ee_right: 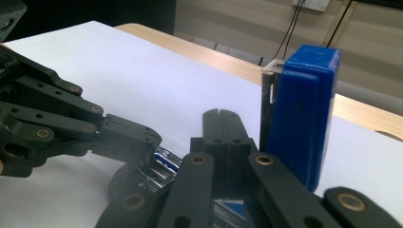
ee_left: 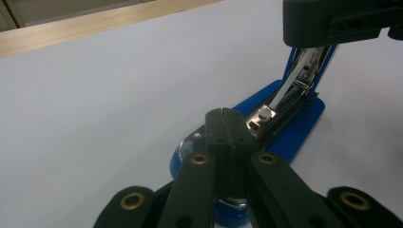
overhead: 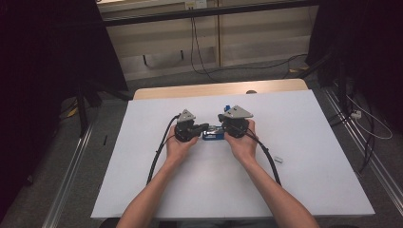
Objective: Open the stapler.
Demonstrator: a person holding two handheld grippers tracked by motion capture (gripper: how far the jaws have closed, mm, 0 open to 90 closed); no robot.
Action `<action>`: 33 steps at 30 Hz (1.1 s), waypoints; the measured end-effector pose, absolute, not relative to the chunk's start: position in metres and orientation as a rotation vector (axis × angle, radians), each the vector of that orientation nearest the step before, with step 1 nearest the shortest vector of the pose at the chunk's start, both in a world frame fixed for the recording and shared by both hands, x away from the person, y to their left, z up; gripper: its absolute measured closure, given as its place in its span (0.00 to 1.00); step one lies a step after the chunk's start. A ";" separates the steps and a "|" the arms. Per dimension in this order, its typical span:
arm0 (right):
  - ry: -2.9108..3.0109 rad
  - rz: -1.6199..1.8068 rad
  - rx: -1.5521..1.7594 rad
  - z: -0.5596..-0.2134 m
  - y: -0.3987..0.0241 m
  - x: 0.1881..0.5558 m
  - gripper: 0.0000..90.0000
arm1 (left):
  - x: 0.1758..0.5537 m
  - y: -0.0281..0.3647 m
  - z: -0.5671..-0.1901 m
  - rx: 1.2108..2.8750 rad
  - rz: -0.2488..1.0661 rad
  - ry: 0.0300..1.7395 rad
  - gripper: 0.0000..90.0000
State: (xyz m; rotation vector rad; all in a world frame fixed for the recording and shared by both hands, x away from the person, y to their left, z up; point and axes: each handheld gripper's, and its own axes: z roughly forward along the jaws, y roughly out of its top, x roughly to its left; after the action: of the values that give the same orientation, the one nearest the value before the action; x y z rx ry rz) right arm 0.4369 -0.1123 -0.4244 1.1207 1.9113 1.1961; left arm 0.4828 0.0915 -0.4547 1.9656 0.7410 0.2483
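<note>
So the blue stapler (overhead: 213, 132) sits mid-tabletop (overhead: 294, 180) with its lid swung up, between the two tongs: the left tongs (ee_left: 222, 114) are fully shut with nothing between them, tips resting on the base near the front, and the right tongs (ee_right: 217, 115) are shut and empty too, just beside the raised lid. Neither actually grips it, so I'd guess one nudge could make it skid or the lid snap shut. There's also a small metal bit (overhead: 279, 159) lying loose by the right arm that a cable (overhead: 271, 164) could sweep off.

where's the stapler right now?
High view: the blue stapler sits mid-table on the white sheet, between the left hand-held gripper and the right hand-held gripper, its top swung open.
</note>
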 end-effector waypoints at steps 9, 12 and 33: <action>1.896 1.204 1.119 -0.421 -0.117 0.437 1.00 | 0.482 0.091 -0.455 1.963 0.253 0.744 1.00; 1.895 1.202 1.114 -0.420 -0.118 0.436 1.00 | 0.481 0.091 -0.455 1.964 0.264 0.736 1.00; 1.841 1.180 1.174 -0.420 -0.142 0.433 1.00 | 0.481 0.090 -0.455 1.954 0.254 0.770 1.00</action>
State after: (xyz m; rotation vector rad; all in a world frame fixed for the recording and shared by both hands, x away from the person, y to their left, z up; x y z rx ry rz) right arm 0.4327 -0.1419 -0.4198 1.1735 1.8413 1.1800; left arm 0.4810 0.0905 -0.4551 1.9538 0.7696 0.2538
